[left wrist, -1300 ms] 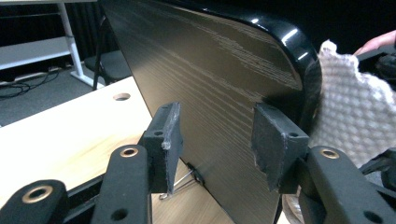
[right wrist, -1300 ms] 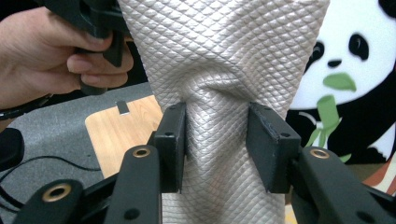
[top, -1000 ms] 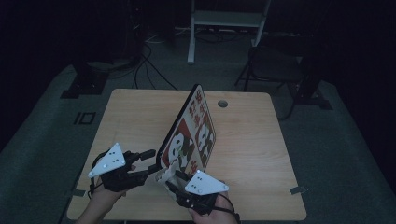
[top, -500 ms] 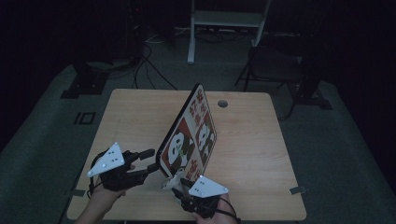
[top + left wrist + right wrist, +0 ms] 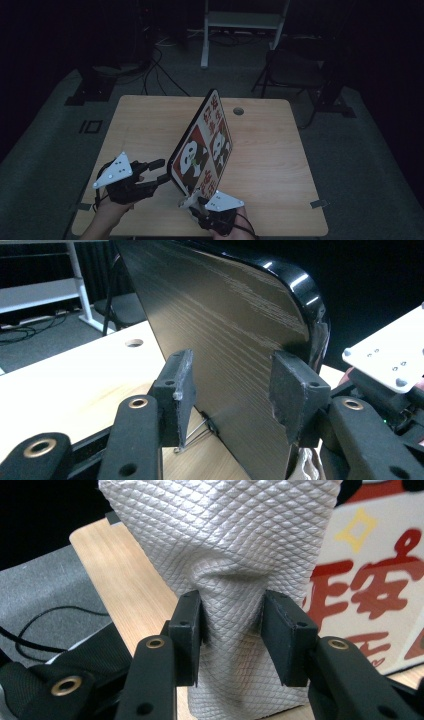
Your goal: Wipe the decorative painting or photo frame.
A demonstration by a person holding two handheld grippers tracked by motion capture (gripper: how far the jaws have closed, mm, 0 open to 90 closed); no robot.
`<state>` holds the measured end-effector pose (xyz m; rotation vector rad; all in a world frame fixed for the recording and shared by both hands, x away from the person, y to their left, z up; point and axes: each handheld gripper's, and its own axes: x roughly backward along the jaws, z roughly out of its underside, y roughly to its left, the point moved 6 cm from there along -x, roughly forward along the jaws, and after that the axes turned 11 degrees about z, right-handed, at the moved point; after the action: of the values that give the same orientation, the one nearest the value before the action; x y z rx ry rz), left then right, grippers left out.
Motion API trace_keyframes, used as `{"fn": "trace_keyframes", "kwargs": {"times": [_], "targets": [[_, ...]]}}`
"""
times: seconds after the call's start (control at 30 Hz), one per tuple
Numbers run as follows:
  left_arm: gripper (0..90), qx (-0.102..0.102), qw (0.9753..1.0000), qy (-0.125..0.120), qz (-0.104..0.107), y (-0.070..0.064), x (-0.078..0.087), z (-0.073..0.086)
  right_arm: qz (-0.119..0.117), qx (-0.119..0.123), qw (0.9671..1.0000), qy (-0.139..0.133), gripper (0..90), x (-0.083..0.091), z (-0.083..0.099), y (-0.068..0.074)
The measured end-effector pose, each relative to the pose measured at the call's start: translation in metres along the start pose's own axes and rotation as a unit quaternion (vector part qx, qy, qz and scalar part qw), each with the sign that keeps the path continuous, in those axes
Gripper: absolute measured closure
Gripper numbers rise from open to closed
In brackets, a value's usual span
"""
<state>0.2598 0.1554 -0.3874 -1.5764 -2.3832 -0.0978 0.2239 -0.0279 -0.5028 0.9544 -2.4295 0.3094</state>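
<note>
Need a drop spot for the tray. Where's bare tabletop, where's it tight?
Bare wood right of the panda tray, out to the table's right edge, and far left of the round hole. Crowded at the near edge: left tongs behind the tray, right tongs pinching a white cloth.

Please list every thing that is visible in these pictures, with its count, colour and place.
Tray: one, black rim and back, panda picture with red characters on its face, standing tilted on edge at the table's near middle.
Paper towel: one, white, embossed, pinched in the right claw against the tray's face.
Table: one, light wood, centre.
Chair: one, dark, behind the table.
Left claw: one, black, at the tray's back.
Right claw: one, black, near edge.
</note>
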Motion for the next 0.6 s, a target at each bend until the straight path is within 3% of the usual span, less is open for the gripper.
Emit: {"fn": "trace_keyframes", "kwargs": {"times": [0.6], "targets": [[53.3, 0.009, 0.9999, -0.005, -0.001, 0.005, 0.001, 0.001, -0.012, -0.008, 0.9974, 0.07, 61.4, -0.017, 0.034, -0.007]]}}
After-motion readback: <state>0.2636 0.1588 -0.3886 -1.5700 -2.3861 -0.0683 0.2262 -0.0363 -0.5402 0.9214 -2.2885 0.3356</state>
